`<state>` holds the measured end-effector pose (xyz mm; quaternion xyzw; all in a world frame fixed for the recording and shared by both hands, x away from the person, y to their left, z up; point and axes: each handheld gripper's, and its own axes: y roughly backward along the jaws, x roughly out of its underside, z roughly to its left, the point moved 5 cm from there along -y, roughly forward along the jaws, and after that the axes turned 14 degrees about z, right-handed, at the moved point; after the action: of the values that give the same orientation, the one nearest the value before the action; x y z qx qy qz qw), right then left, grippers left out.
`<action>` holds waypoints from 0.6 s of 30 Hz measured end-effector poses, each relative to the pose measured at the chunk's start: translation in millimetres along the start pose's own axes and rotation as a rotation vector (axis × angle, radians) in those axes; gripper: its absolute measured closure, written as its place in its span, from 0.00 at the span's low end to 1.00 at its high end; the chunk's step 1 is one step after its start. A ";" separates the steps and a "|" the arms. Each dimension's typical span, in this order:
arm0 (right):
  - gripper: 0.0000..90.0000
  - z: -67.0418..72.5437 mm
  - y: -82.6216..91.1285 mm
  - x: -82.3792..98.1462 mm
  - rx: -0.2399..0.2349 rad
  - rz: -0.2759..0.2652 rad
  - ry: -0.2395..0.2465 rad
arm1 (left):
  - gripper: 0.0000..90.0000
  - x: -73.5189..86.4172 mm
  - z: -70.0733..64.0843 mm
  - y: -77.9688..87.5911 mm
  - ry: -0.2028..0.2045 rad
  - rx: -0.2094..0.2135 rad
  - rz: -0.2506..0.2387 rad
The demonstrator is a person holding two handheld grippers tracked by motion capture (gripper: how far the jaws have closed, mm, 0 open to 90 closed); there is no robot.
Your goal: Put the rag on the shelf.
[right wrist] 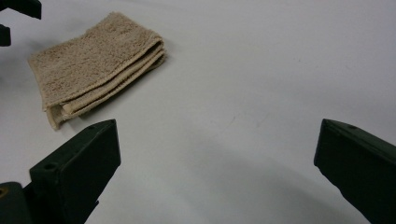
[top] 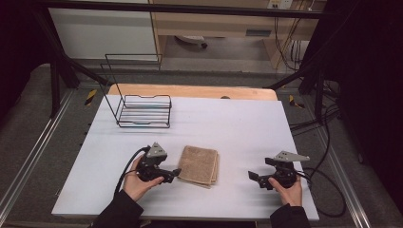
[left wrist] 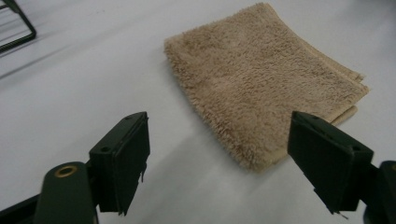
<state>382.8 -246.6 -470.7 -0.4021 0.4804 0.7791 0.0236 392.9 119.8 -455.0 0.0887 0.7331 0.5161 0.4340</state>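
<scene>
Our left gripper (top: pixel 177 174) hangs open-jawed and empty just beside the folded towel (top: pixel 199 164); our right gripper (top: pixel 253 176) gapes wide, holding nothing.

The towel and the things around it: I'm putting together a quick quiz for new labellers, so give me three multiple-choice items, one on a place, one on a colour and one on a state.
1. Where does the wire rack stand on the table?
A. Far left part
B. Near right corner
C. On the towel

2. What colour is the towel?
A. Blue
B. Tan
C. Red

3. How is the left claw at the towel?
A. Shut on it, lifting it
B. Open, by the towel's left edge
C. Lying in the rack

Answers:
1. A, since the high view shows the rack at the table's far left, apart from the towel.
2. B, since all three views show tan terry cloth, folded.
3. B, since the left gripper view shows the jaws apart with nothing pressed between them and the towel flat on the table.
</scene>
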 end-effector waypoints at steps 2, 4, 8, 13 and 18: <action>0.01 0.1 -0.2 0.1 0.000 0.001 -0.001 | 0.29 -1.4 -3.1 -5.9 -0.007 -0.004 0.015; 0.01 0.2 -0.4 0.2 0.000 0.003 -0.001 | 0.34 -2.4 -7.0 -13.9 -0.009 -0.014 0.040; 0.01 0.2 -0.8 0.1 0.002 0.004 0.001 | 0.45 -2.5 -9.9 -21.5 0.011 0.006 0.055; 0.01 0.1 -0.5 0.1 0.002 0.004 0.001 | 0.56 0.3 -9.9 -26.4 0.050 0.037 0.061; 0.01 0.5 -1.1 0.0 0.000 0.005 0.000 | 0.65 1.3 -13.5 -30.1 0.060 0.054 0.066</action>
<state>382.9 -245.6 -471.5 -0.4009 0.4815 0.7791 0.0220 391.8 97.8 -479.6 0.1090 0.7561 0.5125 0.3922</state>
